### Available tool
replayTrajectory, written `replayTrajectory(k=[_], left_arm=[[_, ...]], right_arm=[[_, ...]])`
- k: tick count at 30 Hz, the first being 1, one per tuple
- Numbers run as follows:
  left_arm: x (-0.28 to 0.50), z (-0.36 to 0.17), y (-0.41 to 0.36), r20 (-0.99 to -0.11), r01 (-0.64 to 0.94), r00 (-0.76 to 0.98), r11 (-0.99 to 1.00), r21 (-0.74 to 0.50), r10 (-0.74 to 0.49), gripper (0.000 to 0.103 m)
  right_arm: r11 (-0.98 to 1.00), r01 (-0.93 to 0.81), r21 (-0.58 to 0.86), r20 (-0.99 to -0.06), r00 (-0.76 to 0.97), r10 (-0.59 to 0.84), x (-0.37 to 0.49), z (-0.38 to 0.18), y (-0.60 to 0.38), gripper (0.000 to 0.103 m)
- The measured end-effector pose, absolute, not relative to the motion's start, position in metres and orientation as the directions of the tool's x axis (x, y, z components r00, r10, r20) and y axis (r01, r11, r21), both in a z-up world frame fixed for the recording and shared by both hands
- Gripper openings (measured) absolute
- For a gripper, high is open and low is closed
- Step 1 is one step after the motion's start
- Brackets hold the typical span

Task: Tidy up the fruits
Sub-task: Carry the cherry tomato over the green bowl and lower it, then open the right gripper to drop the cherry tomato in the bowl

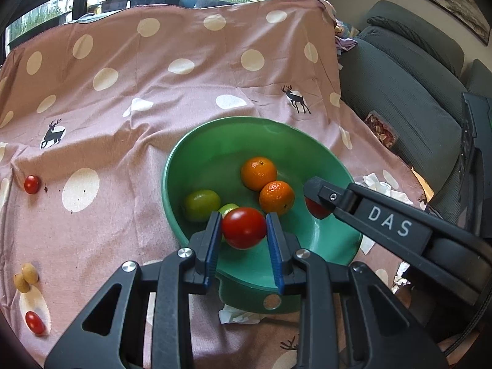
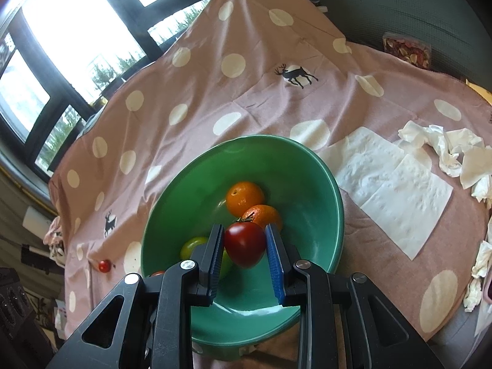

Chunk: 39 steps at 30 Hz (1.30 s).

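A green bowl (image 1: 172, 160) stands on the pink dotted cloth. In it lie two oranges (image 1: 258, 173) (image 1: 276, 198) and two green fruits (image 1: 202, 205). My left gripper (image 1: 244, 220) hangs over the bowl's near side, shut on a red tomato (image 1: 244, 229). From the right, my right gripper (image 1: 316, 206) reaches over the rim with another red tomato in it. The right wrist view shows the right gripper (image 2: 245, 230) shut on a dark red tomato (image 2: 244, 246) above the bowl (image 2: 307, 153), close to the oranges (image 2: 245, 198).
Loose on the cloth to the left are two red tomatoes (image 1: 32, 184) (image 1: 34, 323) and small yellow fruits (image 1: 26, 278). A flat napkin (image 2: 393, 190) and crumpled tissues (image 2: 446, 150) lie right of the bowl. A grey sofa (image 1: 399, 92) with a snack packet (image 1: 381, 130) stands behind.
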<state>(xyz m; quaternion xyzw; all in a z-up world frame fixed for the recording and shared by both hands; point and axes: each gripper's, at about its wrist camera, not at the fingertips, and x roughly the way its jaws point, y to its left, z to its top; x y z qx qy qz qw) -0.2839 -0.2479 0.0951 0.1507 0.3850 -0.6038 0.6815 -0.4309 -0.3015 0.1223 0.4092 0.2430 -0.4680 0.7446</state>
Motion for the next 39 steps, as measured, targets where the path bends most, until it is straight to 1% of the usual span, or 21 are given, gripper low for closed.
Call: replayTrajectory(k=[31, 34, 39], left_arm=[[-0.282, 0.081, -0.258, -0.733, 0.941, -0.024, 0.232, -0.246, -0.680, 0.029], [-0.282, 0.080, -0.258, -0.732, 0.937, -0.030, 0.235, -0.257, -0.681, 0.027], [-0.282, 0.081, -0.257, -0.731, 0.936, -0.044, 0.227, -0.268, -0.681, 0.032]], right_arm=[[0.220, 0.922, 0.319, -0.798, 0.386, -0.463, -0.420, 0.112, -0.305, 0.030], [0.217, 0.923, 0.319, -0.802, 0.385, -0.457, -0.421, 0.111, -0.305, 0.030], [0.216, 0.923, 0.318, -0.802, 0.383, -0.459, -0.421, 0.111, -0.305, 0.030]])
